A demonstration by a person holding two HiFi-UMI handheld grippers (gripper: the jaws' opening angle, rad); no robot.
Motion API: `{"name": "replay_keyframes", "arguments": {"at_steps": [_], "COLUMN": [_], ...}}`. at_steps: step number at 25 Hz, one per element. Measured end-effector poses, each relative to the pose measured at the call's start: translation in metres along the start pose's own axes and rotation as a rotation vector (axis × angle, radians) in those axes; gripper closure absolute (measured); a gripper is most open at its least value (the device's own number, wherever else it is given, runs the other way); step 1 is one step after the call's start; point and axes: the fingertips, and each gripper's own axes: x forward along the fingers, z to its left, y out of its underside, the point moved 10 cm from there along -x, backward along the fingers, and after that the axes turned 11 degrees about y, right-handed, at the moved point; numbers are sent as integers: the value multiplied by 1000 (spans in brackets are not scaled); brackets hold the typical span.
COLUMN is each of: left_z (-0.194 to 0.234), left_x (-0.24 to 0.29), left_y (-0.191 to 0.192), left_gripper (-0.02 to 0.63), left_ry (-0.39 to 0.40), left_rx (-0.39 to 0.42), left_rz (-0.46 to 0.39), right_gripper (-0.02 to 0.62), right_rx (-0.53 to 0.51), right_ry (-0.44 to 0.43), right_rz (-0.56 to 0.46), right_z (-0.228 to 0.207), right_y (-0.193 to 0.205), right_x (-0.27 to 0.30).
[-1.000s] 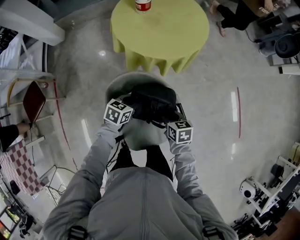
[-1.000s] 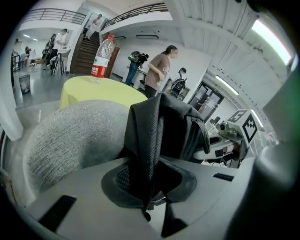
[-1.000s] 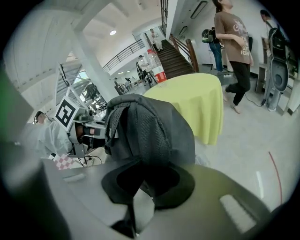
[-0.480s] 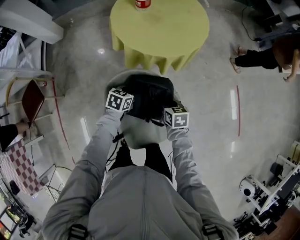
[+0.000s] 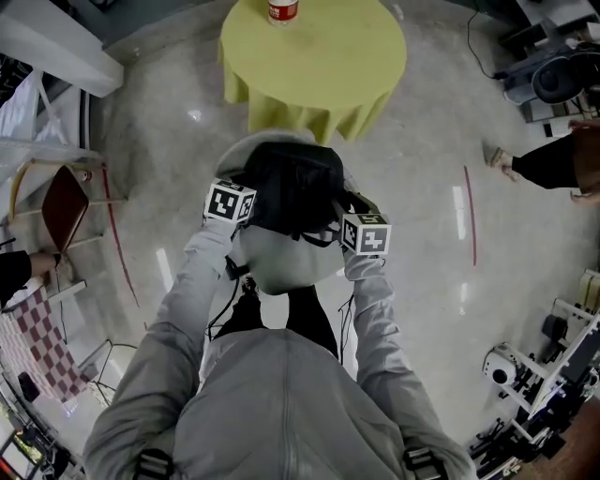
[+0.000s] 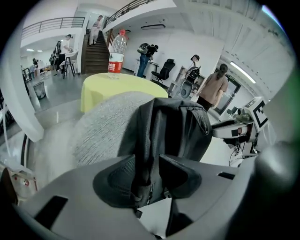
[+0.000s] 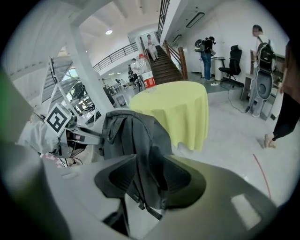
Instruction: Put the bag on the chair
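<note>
The black bag (image 5: 291,187) lies on the grey padded chair (image 5: 281,267), over the far part of its rounded upholstery, towards the edge that faces the yellow round table (image 5: 314,66); the near part of the chair is bare. The person stands close against the chair's near edge, both grey sleeves reaching forward. The left gripper (image 5: 246,192) is at the bag's left edge and the right gripper (image 5: 342,211) at its right edge, each with its marker cube turned up. In the left gripper view the jaws are opening: a fold of dark fabric and a strap of the bag hang between the two pads, lying against the left pad (image 6: 117,180), with a gap to the right one, so nothing is pinched. In the right gripper view the jaws are likewise opening and stand wide; a band of the bag's grey-black fabric with a small buckle runs down between the pads (image 7: 117,180), loose. The bag rests by its own weight on the chair. A bottle with a red label (image 5: 282,9) stands at the far edge of the table, well apart from the chair. A thin red line (image 5: 469,216) runs across the pale glossy floor (image 5: 422,150) to the right.
</note>
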Motion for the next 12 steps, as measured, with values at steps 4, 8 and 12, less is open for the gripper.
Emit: {"name": "replay_keyframes", "arguments": {"at_steps": [4, 8, 12], "left_z": [0, -4, -13], "left_x": [-36, -72, -112], "left_y": [14, 22, 22], "left_gripper": [448, 463, 497], "left_ry": [15, 51, 51], "left_rx": [-5, 20, 112], "left_rz": [-54, -139, -196], "right_gripper": [433, 457, 492], "right_rx": [34, 47, 53], "right_ry": [47, 107, 179], "right_rz": [-46, -121, -197], "right_z": [4, 12, 24], "right_y": [2, 7, 10], "right_x": [-38, -80, -124]}}
